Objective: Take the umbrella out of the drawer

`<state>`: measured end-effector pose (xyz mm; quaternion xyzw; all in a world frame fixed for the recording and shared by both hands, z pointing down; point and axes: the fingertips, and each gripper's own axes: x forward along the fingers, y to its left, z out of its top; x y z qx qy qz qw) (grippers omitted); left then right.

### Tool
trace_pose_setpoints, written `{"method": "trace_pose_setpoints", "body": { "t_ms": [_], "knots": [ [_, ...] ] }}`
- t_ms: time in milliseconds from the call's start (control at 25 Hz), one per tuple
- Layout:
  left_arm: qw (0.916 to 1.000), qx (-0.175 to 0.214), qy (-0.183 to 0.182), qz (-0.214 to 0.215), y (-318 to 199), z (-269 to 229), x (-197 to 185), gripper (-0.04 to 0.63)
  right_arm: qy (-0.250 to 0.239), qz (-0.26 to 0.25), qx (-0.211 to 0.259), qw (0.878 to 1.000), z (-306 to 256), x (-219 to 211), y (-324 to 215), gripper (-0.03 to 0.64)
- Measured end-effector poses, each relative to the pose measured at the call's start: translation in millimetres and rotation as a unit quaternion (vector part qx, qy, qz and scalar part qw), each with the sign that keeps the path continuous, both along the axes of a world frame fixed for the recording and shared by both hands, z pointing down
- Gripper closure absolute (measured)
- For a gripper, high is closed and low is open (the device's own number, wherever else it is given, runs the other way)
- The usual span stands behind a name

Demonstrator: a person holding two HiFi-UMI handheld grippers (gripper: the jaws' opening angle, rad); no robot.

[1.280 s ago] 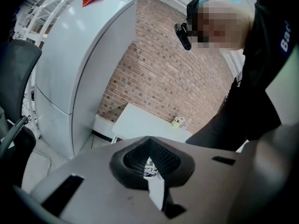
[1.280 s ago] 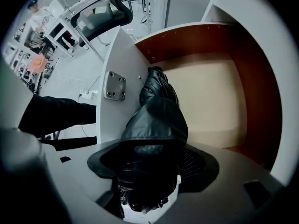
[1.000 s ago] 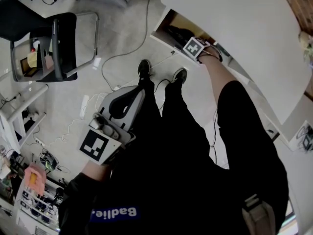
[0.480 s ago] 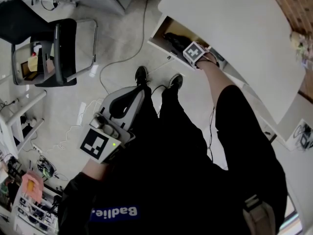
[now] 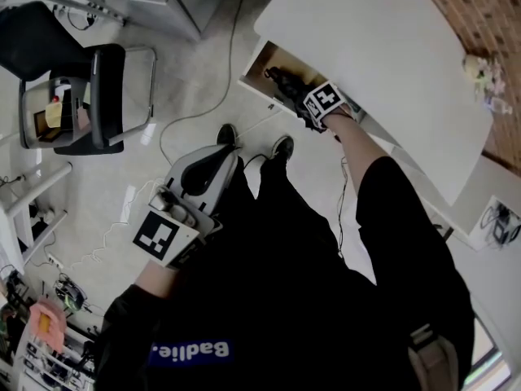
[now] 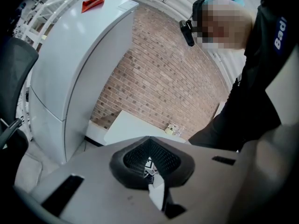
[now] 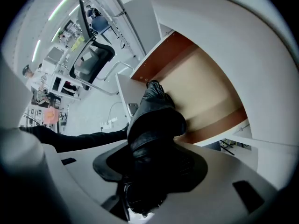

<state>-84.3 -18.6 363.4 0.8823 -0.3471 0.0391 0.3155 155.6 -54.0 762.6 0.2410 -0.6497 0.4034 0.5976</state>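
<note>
The black folded umbrella [image 5: 282, 83] hangs over the open wooden drawer [image 5: 259, 65] under the white desk. My right gripper [image 5: 304, 104] points steeply down and grips it near one end; its jaws are still closing on it. In the right gripper view the umbrella [image 7: 156, 118] fills the space between the jaws of the right gripper [image 7: 152, 164], with the bare drawer floor [image 7: 208, 85] beyond. My left gripper [image 5: 205, 163] is held in front of the person's body, away from the drawer. Nothing sits between the meeting pads of the left gripper [image 6: 148, 146].
The white desk top [image 5: 383, 63] overhangs the drawer. The person's shoes [image 5: 281, 147] stand just in front of it. A cable [image 5: 191, 108] trails over the floor. A black chair [image 5: 89, 88] stands at the left, cluttered shelves at the lower left.
My right gripper has risen from inside the drawer, bringing the umbrella up with it. The left gripper has lifted slightly.
</note>
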Motion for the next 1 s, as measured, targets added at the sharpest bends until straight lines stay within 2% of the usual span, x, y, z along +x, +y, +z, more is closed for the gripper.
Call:
{"method": "trace_pose_setpoints", "body": {
  "t_ms": [320, 520, 640, 760, 880, 1000],
  "knots": [
    [0.9995, 0.026, 0.014, 0.008, -5.0, -20.5, 8.6, 0.597, -0.054, 0.007, 0.021, 0.998, -53.2, -9.9, 8.2, 0.39],
    [0.9984, 0.047, 0.029, 0.015, -15.2, -42.2, 19.9, 0.597, -0.131, 0.091, 0.028, 0.987, -94.3, -12.4, 19.7, 0.393],
    [0.9973, 0.059, 0.03, 0.032, -13.0, -49.7, 28.2, 0.597, -0.189, 0.16, 0.025, 0.968, -119.4, -12.9, 28.3, 0.397],
    [0.9958, 0.069, 0.045, 0.039, -17.0, -67.8, 40.8, 0.597, -0.25, 0.212, 0.034, 0.944, -151.5, -16.9, 34.7, 0.397],
    [0.9948, 0.076, 0.045, 0.05, -18.7, -75.2, 50.2, 0.597, -0.309, 0.252, 0.048, 0.916, -188.7, -20.5, 40.4, 0.397],
    [0.9933, 0.087, 0.039, 0.065, -20.3, -84.5, 61.3, 0.597, -0.369, 0.292, 0.064, 0.88, -231.2, -22.8, 45.0, 0.397]
  ]
}}
